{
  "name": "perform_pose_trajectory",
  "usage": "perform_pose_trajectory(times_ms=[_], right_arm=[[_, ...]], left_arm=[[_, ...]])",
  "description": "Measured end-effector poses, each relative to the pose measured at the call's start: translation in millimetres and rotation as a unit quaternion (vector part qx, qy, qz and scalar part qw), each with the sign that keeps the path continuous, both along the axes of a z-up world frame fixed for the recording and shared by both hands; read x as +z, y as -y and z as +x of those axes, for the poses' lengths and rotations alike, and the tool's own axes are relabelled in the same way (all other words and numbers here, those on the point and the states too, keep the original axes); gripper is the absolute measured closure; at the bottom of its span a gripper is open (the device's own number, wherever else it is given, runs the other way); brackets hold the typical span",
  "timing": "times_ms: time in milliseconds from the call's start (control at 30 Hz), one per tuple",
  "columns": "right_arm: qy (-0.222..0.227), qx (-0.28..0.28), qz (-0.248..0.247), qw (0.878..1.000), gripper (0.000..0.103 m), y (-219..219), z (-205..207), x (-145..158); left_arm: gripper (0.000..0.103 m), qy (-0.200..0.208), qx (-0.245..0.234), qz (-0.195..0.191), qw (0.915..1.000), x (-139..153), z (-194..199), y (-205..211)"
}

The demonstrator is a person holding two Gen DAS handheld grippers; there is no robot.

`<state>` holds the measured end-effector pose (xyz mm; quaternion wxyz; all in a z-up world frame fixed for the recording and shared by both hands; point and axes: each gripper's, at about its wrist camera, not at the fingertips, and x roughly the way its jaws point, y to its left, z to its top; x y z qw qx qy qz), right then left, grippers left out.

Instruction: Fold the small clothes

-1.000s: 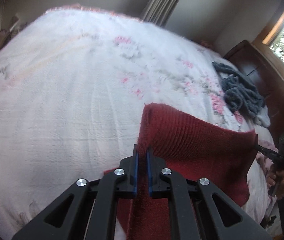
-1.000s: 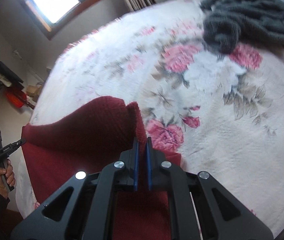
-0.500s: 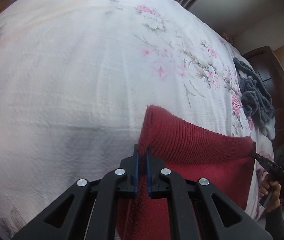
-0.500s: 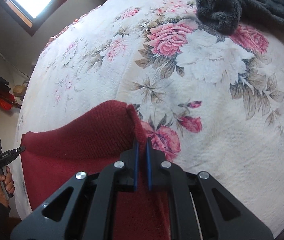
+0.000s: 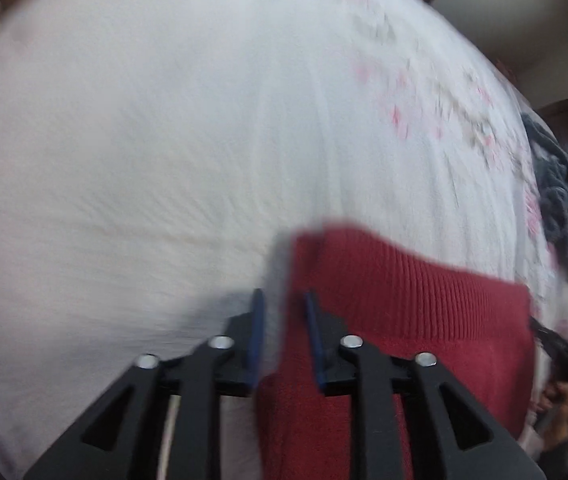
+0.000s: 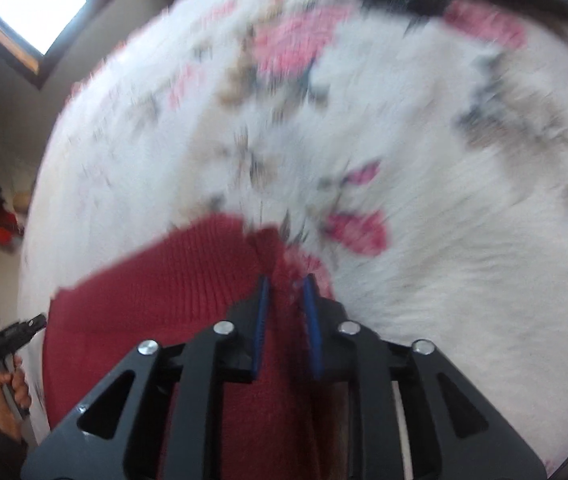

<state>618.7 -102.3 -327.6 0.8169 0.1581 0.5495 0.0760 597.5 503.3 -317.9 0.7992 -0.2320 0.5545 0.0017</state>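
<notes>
Lying on the floral bedspread (image 5: pixel 163 160), the red knit garment (image 5: pixel 404 300) shows no readable label

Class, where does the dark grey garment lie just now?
The dark grey garment lies bunched on the floral bedspread, beyond the red knit: far right in the left wrist view, top edge in the right.
</notes>
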Motion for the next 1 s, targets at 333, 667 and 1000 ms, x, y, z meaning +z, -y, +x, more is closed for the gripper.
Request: perform_pose_trajectory(times_ms=[333,667,1000], right_arm=[[-0.059,0.030,0.074,0.995,0.103,-4,-16,-39],[-0.048,0.098,0.152,0.982,0.097,-25,-84,-14],[-0.029,0.131,0.247,0.960,0.097,-44,-149,9]], left_arm=[[0.101,-0.058,-0.043,-0.065,0.9953,-55,-9,14],[0.096,-0.001,-0.115,-0.119,0.9863,-19,-77,31],[0.098,0.070,-0.156,-0.202,0.9645,26,-139,35]])
